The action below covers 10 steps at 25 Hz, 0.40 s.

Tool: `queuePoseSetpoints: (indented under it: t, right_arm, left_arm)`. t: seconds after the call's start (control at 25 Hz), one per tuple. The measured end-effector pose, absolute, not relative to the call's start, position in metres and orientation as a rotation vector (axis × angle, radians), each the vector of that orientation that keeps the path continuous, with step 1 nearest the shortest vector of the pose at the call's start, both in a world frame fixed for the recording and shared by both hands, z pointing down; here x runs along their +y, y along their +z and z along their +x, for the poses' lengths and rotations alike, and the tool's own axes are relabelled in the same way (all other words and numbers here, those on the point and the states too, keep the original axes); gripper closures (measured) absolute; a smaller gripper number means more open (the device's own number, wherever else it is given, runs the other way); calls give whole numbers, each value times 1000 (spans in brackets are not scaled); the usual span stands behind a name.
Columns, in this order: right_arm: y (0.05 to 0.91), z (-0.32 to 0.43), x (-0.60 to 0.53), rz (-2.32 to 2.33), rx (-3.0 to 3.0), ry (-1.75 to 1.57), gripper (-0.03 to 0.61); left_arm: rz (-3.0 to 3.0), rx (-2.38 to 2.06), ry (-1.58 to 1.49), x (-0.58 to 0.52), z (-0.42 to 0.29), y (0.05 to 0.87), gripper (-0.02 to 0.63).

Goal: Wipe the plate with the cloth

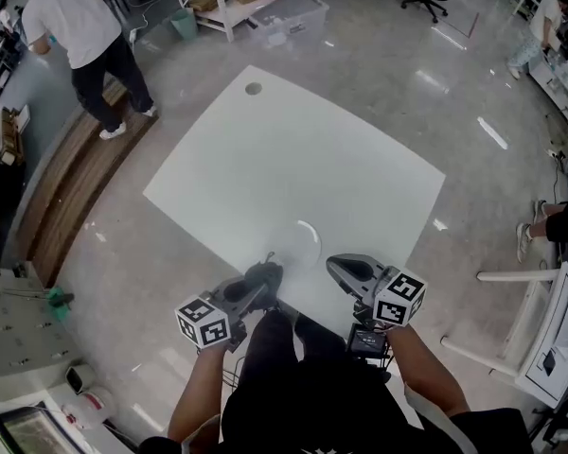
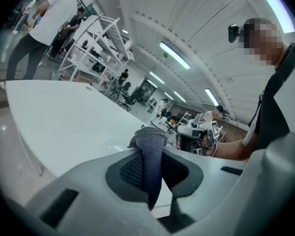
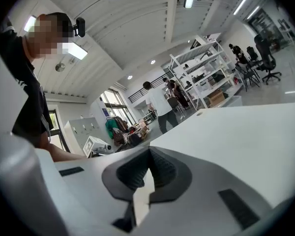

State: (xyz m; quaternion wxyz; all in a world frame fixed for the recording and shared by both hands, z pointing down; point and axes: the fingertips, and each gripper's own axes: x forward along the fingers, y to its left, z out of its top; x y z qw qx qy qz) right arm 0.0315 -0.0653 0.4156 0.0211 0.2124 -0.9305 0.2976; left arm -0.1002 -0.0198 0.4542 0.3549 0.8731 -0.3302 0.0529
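Grey cloth (image 2: 151, 154) pinched in left gripper (image 1: 265, 277); right gripper (image 1: 336, 268) closed on nothing. Plate (image 1: 312, 232) unheld (white on white), so likely slides when wiped.

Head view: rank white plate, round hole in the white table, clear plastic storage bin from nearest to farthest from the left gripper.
From the left gripper, shut on the dark grey cloth:
1. White plate, just ahead, slightly right.
2. Round hole, at the white table far corner.
3. Clear plastic storage bin, on the floor beyond the table.
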Motion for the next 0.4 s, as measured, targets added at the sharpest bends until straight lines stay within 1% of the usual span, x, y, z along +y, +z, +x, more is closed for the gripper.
queuePoseSetpoints:
  t: [0.16,0.4]
  right_arm:
    - [419,51,-59,674,-2892,925,574]
    - [413,51,-50,665,-2925,929,575]
  left_arm:
    - [2260,-868,143,-15,-93,453,561]
    - [2266,-862,125,-2,-88,448,561]
